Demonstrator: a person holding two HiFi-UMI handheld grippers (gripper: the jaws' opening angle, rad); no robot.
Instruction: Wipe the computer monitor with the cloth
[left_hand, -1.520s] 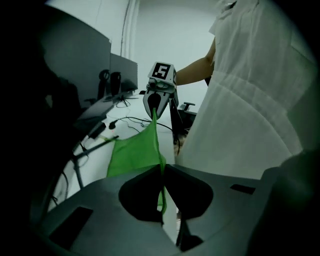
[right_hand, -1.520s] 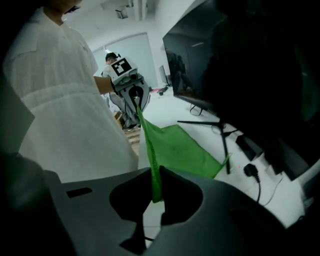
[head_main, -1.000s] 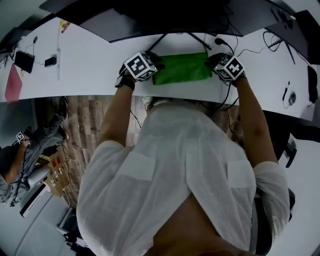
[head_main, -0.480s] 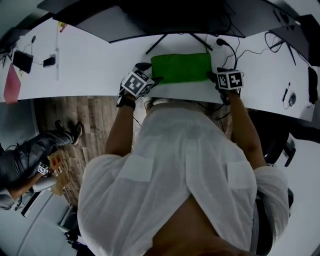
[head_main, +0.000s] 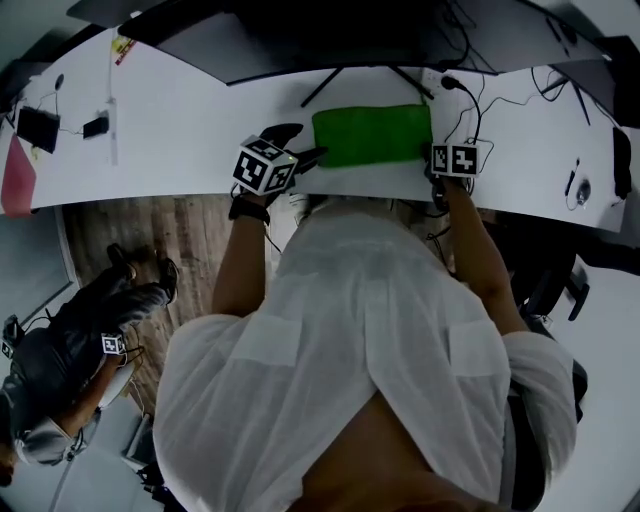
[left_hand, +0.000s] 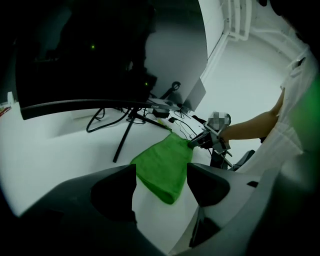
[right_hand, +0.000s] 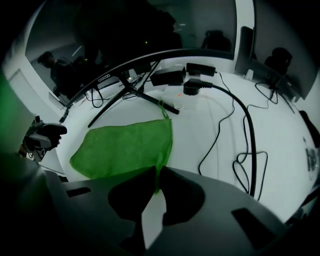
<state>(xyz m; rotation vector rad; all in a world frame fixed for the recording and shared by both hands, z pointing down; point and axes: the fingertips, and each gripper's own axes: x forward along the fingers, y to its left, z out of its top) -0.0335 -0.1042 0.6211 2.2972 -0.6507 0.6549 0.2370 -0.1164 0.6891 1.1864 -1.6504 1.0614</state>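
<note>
White desk (head_main: 180, 140) runs across under a big dark monitor (head_main: 330, 40), whose thin stand legs (head_main: 322, 86) splay down onto the top; loose cables (right_hand: 247, 130) trail off on the R side. Green cloth (head_main: 372, 135) lies mostly flat on the desk btw the two grippers, in front of the stand. Its long axis runs gripper to gripper, i.e. parallel w/ the desk edge and the screen. R gripper (right_hand: 156, 179) has its jaws pressed together on the cloth's near R corner: a pinch on the edge, w/ the rest of the cloth spreading away ahead and to its L. L gripper (left_hand: 161, 172) has jaws spread wide; they've just been opening. The cloth's L end sits just ahead, in line w/ the gap, but the pads don't touch it, so nothing is gripped there. Key relation for the next move, as I judge it: the monitor is beyond and above the cloth from both grippers, so the cloth has to go up and fwd off the desk to reach the screen. R hand is the nearer one, already on it; L is just beside the other end, free. Wiping not yet begun. No containers in view.
</note>
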